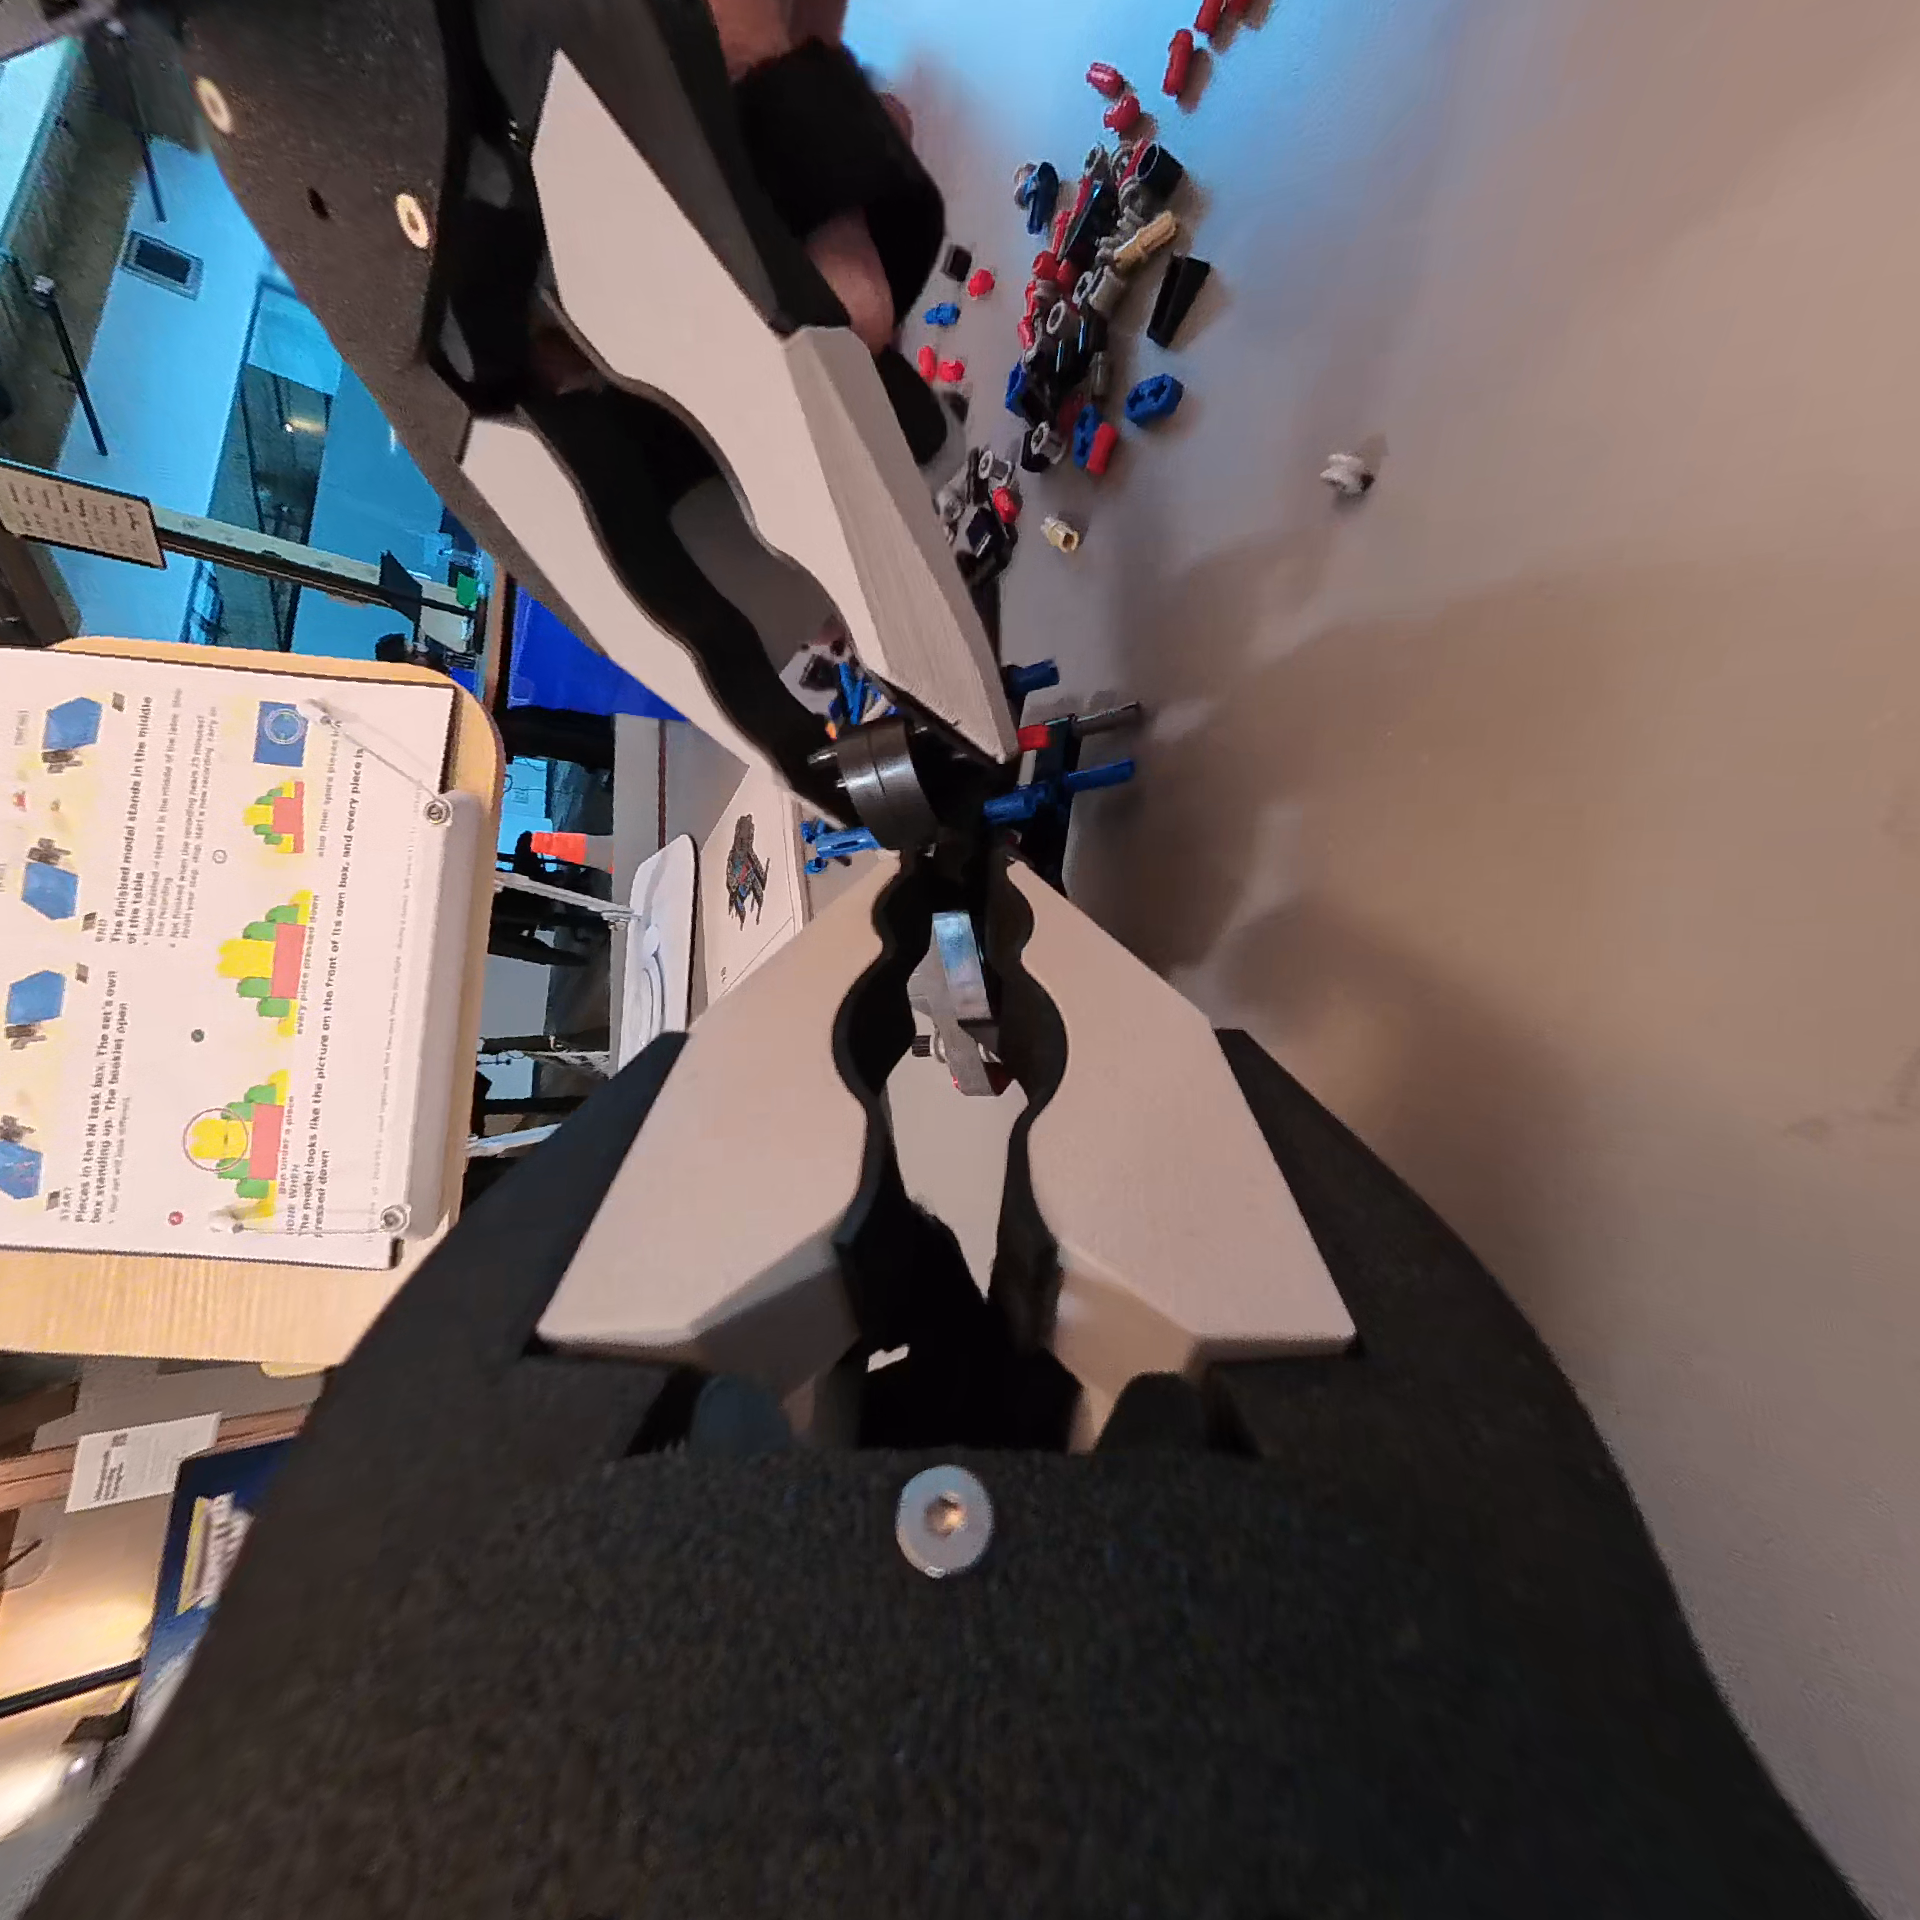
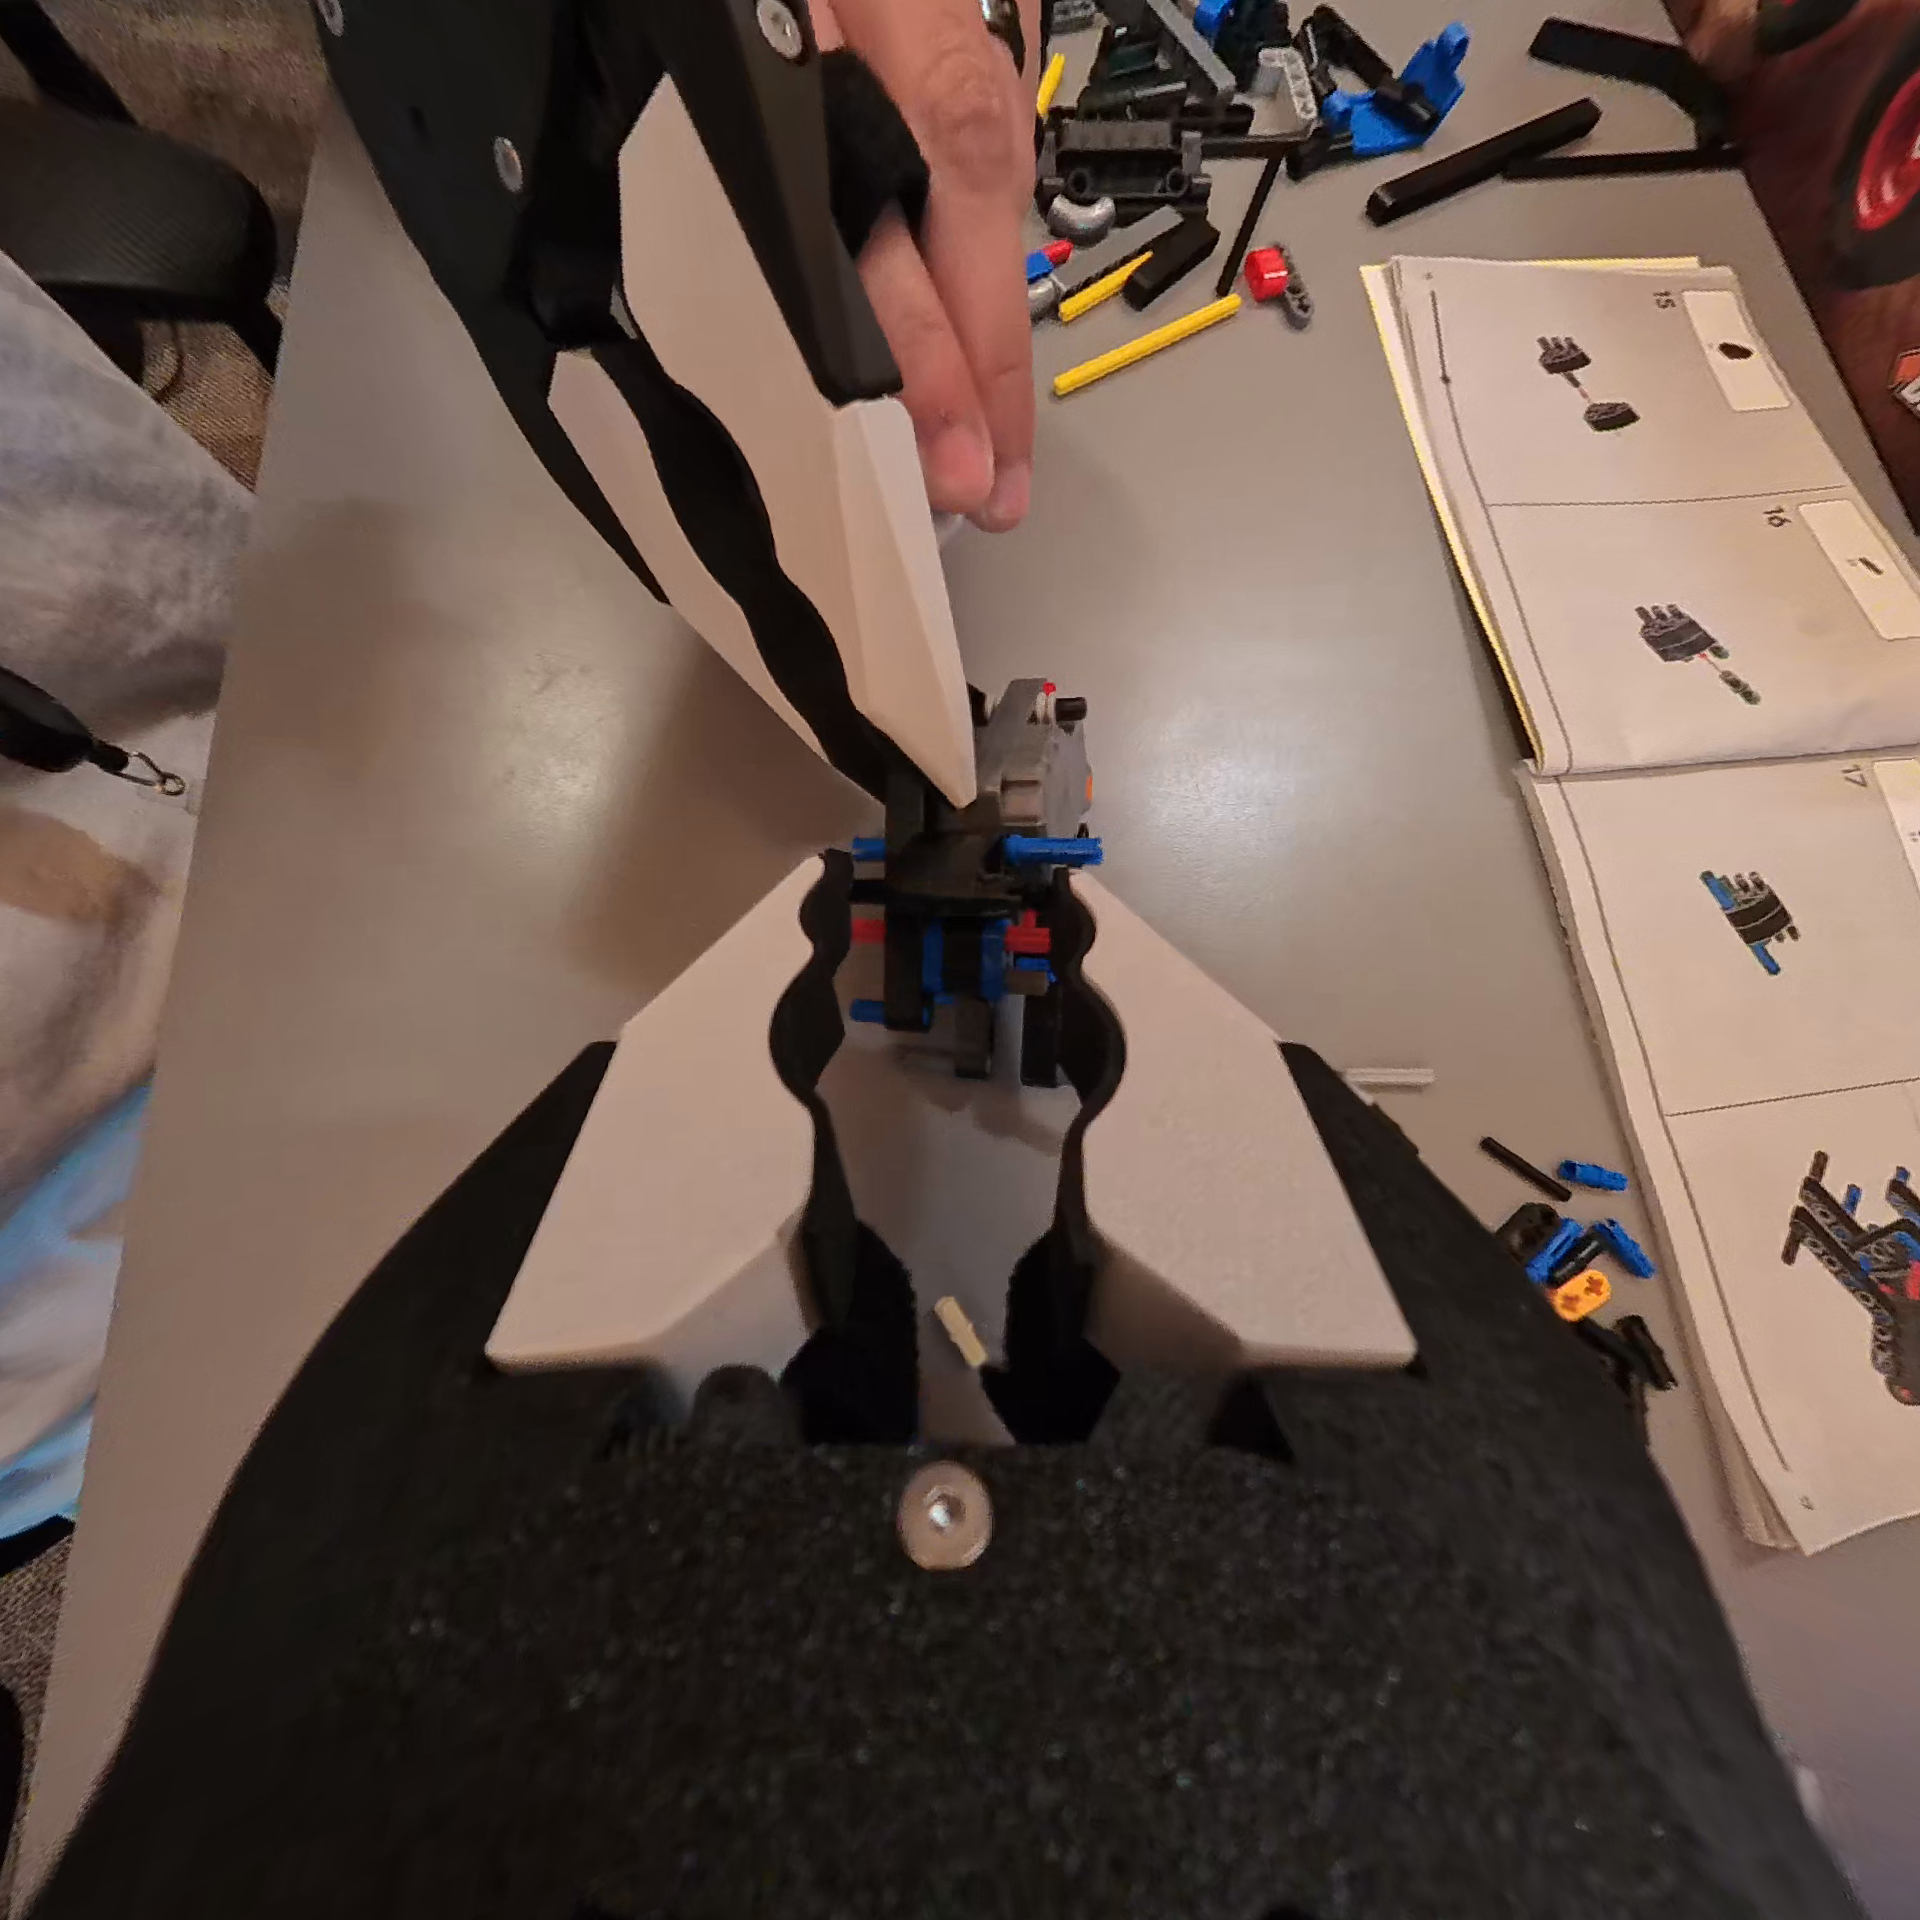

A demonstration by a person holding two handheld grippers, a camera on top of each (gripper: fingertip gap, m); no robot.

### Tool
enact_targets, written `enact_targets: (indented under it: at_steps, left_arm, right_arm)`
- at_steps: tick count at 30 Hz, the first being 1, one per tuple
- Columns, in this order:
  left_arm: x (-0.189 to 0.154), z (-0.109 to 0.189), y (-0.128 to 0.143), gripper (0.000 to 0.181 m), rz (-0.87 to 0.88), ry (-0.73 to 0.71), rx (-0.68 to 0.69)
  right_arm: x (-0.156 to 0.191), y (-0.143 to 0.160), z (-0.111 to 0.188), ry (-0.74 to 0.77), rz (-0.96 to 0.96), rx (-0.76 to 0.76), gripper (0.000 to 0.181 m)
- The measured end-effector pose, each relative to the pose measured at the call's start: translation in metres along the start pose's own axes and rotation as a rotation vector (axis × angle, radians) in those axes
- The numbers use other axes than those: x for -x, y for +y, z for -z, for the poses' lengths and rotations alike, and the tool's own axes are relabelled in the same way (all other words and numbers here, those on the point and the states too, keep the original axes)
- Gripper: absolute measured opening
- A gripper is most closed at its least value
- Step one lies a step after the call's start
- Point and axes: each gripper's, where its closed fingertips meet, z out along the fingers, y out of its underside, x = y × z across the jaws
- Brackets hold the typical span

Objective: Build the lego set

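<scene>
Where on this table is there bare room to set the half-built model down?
Bare grey table lies between the model and the open instruction booklet, and another bare stretch runs left of the model to the table edge. It is crowded at the far end, where the loose pieces pile up, and beside the booklet's near corner, where a small cluster sits.

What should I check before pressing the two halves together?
1. Right gripper shut on the black-and-blue sub-assembly: ok.
2. Left gripper shut on the grey part: ok.
3. Grey part meets the sub-assembly at the top: ok, they touch.
4. Pins fully seated in the joint: cannot tell, the fingers hide it.
5. Booklet open and readable: ok.
6. Table beneath, to catch a dropped piece: ok.
</scene>
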Motion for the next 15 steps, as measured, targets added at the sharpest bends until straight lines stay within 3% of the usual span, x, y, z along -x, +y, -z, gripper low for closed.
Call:
enact_targets:
  at_steps: [5, 15]
  left_arm:
    - [0.0007, -0.0009, 0.0026, 0.009, -0.03, -0.013, 0.023]
    - [-0.0005, -0.0031, 0.0043, 0.009, -0.04, -0.011, 0.036]
  right_arm:
    - [-0.0014, 0.002, -0.0016, -0.005, -0.019, 0.044, 0.037]
    - [-0.0019, 0.0034, -0.0031, -0.011, -0.112, -0.013, 0.036]
